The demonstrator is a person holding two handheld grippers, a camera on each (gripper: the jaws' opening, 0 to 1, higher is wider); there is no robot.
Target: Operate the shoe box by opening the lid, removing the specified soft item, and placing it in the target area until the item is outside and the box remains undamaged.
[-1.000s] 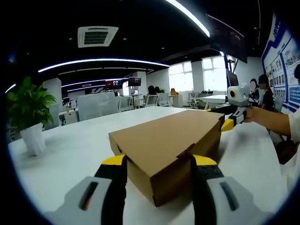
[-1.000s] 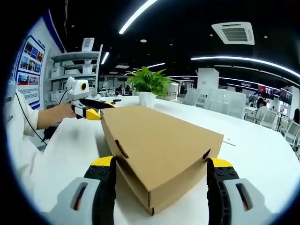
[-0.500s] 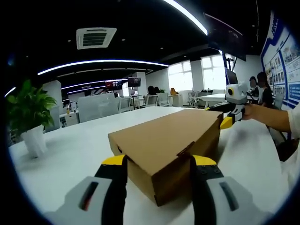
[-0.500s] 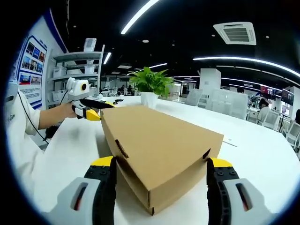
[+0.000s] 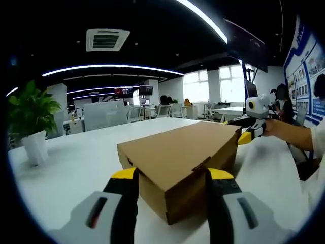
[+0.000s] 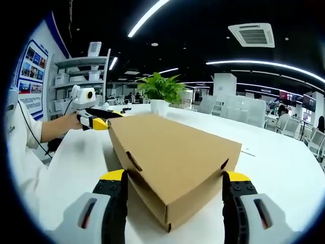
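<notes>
Closed cardboard shoe box (image 5: 180, 160) sits on the white table (image 5: 76, 168), lid down. Left gripper (image 5: 172, 178) at one end of the box, jaws apart, straddling the near corner. Right gripper (image 6: 173, 180) at the opposite end, jaws also apart around its near corner. Potted plant (image 6: 161, 94) stands on the table beyond the box's far end in the right gripper view.

A broad white table (image 5: 71, 168) carries everything. A closed brown cardboard shoe box (image 5: 180, 155) lies flat on it, its lid down, one corner pointing toward the near edge in both gripper views. A potted plant (image 5: 31, 124) in a white pot stands on the table well apart from the box, near a far edge. A small flat white slip (image 6: 248, 152) lies on the table just beside the box.
</notes>
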